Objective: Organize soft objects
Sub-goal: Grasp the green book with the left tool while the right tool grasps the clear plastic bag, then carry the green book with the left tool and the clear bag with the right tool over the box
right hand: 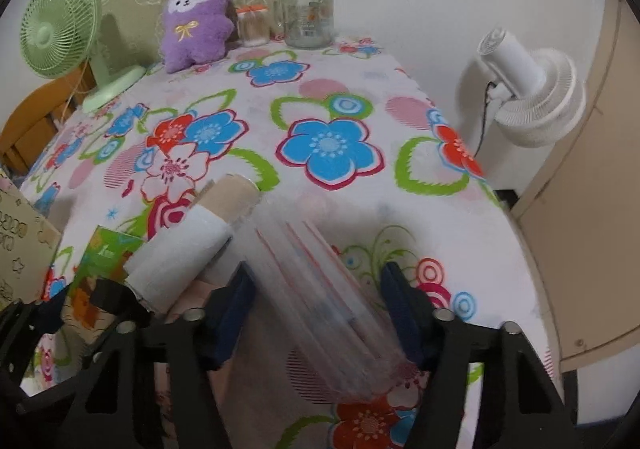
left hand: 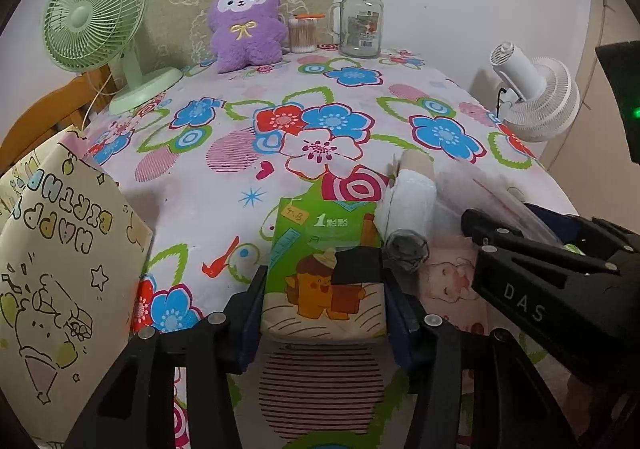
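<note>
My left gripper (left hand: pixel 324 313) pinches a green tissue pack (left hand: pixel 320 249) lying on the floral tablecloth (left hand: pixel 280 177). My right gripper (right hand: pixel 318 309) stands spread around a clear plastic bag (right hand: pixel 320 297), contact unclear. A white roll (right hand: pixel 180 261) lies between them, by the pack.

Open tablecloth (right hand: pixel 320 97) mid-table; far edge lined by green fan (left hand: pixel 94 13), purple plush (left hand: pixel 244 23), swab jar (left hand: pixel 302 34), glass mug (left hand: pixel 360 23); gift bag (left hand: pixel 60 269) blocks left; white fan (right hand: pixel 532 97) stands beyond right edge
</note>
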Demonstrator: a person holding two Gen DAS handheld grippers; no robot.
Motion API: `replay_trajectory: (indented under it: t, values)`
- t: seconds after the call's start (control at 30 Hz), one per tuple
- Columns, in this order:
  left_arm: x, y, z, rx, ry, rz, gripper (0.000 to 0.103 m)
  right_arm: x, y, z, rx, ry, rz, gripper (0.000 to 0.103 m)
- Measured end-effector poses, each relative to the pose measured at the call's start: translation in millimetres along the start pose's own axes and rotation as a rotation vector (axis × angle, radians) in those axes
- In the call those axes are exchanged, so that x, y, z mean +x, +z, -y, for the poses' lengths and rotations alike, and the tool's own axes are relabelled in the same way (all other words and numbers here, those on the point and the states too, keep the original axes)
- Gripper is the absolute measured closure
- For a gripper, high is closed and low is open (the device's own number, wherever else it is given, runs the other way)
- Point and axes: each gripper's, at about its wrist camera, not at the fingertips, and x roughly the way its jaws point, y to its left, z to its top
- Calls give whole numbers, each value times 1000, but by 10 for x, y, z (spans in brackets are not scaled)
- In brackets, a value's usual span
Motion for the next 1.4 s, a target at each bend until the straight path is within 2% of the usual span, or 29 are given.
replay_trajectory:
  t: [0.13,0.23,0.57,1.4]
  values:
    - [-14,-17,10,6,2,0,51,-35,-27,-37,-14,14,9,68]
    - [-52,-40,7,3,1,0,51,-78,-51,-38,-4,34,11,74]
    - [-312,-85,8,9,14,45,51,-396,-170,-115,4,72,42,76]
    - [-1108,-207,-7,22,-2,163,51,-1244,-329,-228,14,84,163,76]
